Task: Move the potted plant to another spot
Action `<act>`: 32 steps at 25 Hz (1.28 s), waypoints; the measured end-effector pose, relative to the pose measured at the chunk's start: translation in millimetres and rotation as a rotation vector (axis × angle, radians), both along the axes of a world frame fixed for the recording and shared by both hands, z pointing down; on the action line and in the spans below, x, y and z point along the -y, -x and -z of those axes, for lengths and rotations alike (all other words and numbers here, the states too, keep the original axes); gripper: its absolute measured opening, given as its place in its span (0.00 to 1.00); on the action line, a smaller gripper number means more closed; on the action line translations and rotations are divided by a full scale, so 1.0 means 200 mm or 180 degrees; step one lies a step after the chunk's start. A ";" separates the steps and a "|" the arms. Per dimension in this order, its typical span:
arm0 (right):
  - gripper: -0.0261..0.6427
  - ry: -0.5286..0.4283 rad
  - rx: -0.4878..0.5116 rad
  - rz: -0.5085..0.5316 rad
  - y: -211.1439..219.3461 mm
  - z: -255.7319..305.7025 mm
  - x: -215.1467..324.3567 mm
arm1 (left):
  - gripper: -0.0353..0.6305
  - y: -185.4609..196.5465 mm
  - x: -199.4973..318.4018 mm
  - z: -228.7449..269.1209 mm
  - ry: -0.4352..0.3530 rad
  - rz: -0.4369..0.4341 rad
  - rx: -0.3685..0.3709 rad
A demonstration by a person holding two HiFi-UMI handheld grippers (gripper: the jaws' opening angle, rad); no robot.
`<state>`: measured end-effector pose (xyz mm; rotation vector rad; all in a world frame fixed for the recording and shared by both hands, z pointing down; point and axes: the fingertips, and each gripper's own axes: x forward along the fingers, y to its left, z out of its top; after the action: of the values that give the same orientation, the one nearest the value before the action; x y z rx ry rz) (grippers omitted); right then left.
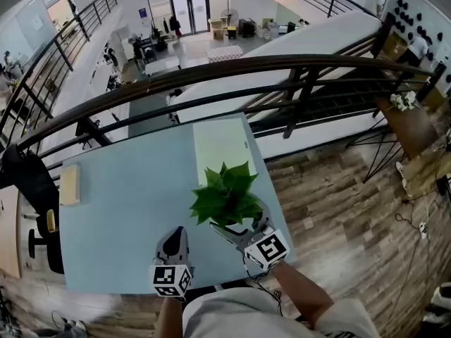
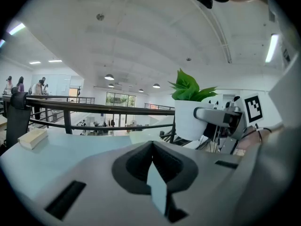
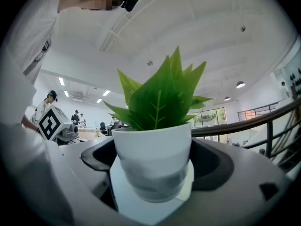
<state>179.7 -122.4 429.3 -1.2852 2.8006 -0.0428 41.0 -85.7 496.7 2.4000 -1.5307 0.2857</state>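
Note:
A potted plant [image 1: 227, 199] with green leaves in a white pot stands near the front right edge of the light blue table [image 1: 127, 210]. My right gripper [image 1: 237, 229] reaches in from the near side and is shut on the pot [image 3: 153, 164], its dark pads against both sides of the pot. The pot's base looks level with the tabletop. My left gripper [image 1: 175, 235] rests to the plant's left, shut on nothing. In the left gripper view the left gripper [image 2: 153, 171] points across the table, with the pot [image 2: 190, 119] and the right gripper [image 2: 221, 119] to its right.
A small wooden block [image 1: 69, 185] lies at the table's far left. A pale green sheet [image 1: 222, 143] covers the back right corner. A black railing [image 1: 211, 72] runs behind the table, with a drop beyond. A black chair [image 1: 32, 182] stands left; wooden floor lies right.

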 end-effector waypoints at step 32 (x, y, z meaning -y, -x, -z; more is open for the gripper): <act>0.77 0.0182 -0.0033 0.0916 1.39 0.02 0.01 | 0.07 1.29 -0.17 0.00 0.0105 0.0927 -0.0105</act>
<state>-97.5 -124.5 424.3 -0.8832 2.9890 -0.1301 -217.7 -51.9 496.3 2.1082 -1.8152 0.2056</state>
